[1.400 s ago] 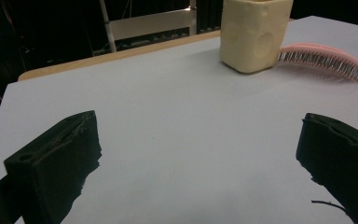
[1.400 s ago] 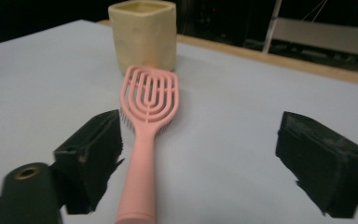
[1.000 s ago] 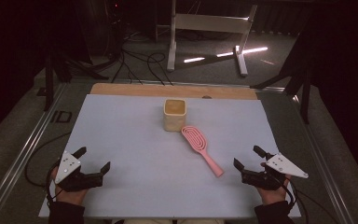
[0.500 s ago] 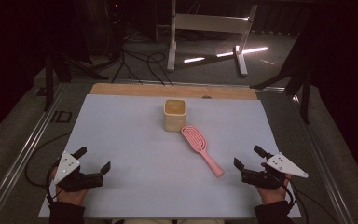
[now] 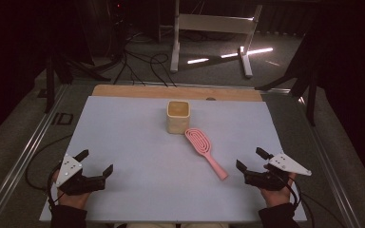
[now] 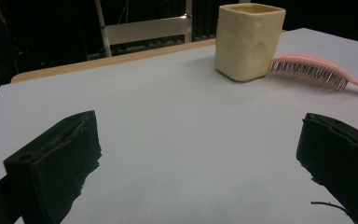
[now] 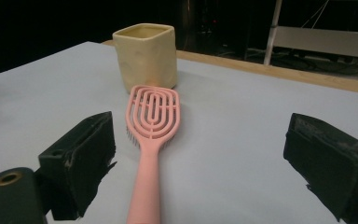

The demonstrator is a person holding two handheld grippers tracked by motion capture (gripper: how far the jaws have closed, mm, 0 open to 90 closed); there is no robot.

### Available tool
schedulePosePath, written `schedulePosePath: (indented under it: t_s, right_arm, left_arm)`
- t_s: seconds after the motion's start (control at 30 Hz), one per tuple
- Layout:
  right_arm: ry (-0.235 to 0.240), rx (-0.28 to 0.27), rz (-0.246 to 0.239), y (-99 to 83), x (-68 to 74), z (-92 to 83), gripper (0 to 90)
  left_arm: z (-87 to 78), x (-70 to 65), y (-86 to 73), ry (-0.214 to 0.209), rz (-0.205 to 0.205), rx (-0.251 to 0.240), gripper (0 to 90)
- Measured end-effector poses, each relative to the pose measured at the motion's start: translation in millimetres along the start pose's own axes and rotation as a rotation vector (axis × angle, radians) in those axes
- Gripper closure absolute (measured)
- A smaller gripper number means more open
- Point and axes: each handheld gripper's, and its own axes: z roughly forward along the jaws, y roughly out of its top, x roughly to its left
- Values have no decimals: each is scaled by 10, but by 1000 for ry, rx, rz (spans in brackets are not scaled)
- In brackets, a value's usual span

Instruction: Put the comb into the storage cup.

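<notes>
A cream square cup [image 5: 177, 116] stands upright near the table's far middle. A pink hairbrush [image 5: 204, 151] lies just to its right, bristles down, handle pointing toward the front right. My left gripper [image 5: 95, 162] rests open at the front left, far from both; its view shows the cup [image 6: 249, 40] and brush [image 6: 317, 72] ahead to the right. My right gripper [image 5: 252, 159] stands open at the front right, a little past the brush's handle end. In its view the brush [image 7: 152, 126] lies by the left jaw, with the cup [image 7: 145, 54] behind it.
The white table top [image 5: 123, 137] has a wooden strip [image 5: 176, 92] along its far edge. Metal rails run down both sides. Beyond the table are cables and a white metal stand [image 5: 209, 28] on the floor.
</notes>
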Motion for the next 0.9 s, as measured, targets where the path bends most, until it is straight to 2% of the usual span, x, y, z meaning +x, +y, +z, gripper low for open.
schedulePosePath:
  t_s: [0.27, 0.63, 0.9]
  right_arm:
    - [5, 42, 3, 88, 9, 53, 83]
    - [12, 105, -18, 248, 86, 217, 82]
    - [25, 124, -23, 336, 134, 299, 82]
  left_arm:
    - [-3, 7, 2, 6, -2, -5, 1]
    - [3, 4, -4, 9, 0, 0, 1]
    - [11, 0, -7, 5, 1, 1, 1]
